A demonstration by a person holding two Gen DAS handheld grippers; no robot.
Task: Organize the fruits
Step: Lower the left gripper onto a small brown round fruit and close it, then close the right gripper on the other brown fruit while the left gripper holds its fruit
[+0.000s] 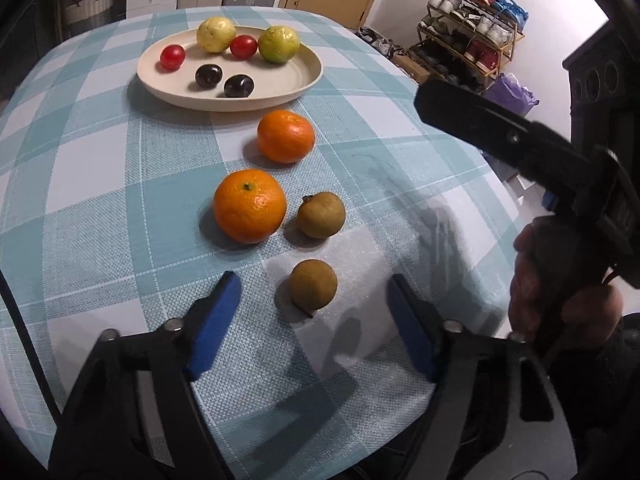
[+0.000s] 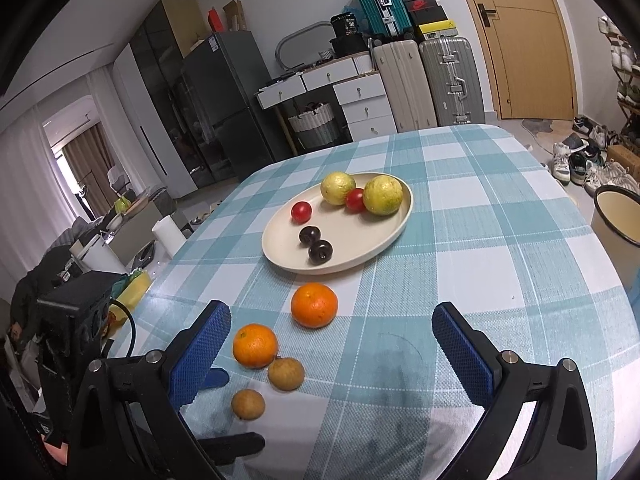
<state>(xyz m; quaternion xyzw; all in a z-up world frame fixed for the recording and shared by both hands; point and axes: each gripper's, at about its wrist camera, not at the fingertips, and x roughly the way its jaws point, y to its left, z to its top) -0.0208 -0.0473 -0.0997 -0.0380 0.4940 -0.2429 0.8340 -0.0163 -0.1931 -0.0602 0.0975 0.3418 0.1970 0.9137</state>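
Note:
A cream oval plate [image 1: 304, 80] [image 2: 396, 228] holds two yellow-green guavas [image 1: 215, 34], two red tomatoes [image 1: 173, 56] and two dark plums [image 1: 208, 76]. On the checked cloth lie two oranges [image 1: 249, 205] [image 1: 285, 136] and two brown round fruits [image 1: 321, 215] [image 1: 313, 284]. My left gripper [image 1: 314, 286] is open, its blue fingers on either side of the nearest brown fruit [image 2: 248, 404]. My right gripper [image 2: 332, 320] is open and empty, held above the cloth near the far orange [image 2: 314, 305].
The right gripper's body [image 1: 520, 152] hangs at the right in the left wrist view. The table's edge [image 1: 496, 184] drops off at the right. A cream bucket [image 2: 616, 216] stands beside the table. Suitcases, drawers and a shoe rack [image 1: 472, 36] fill the room behind.

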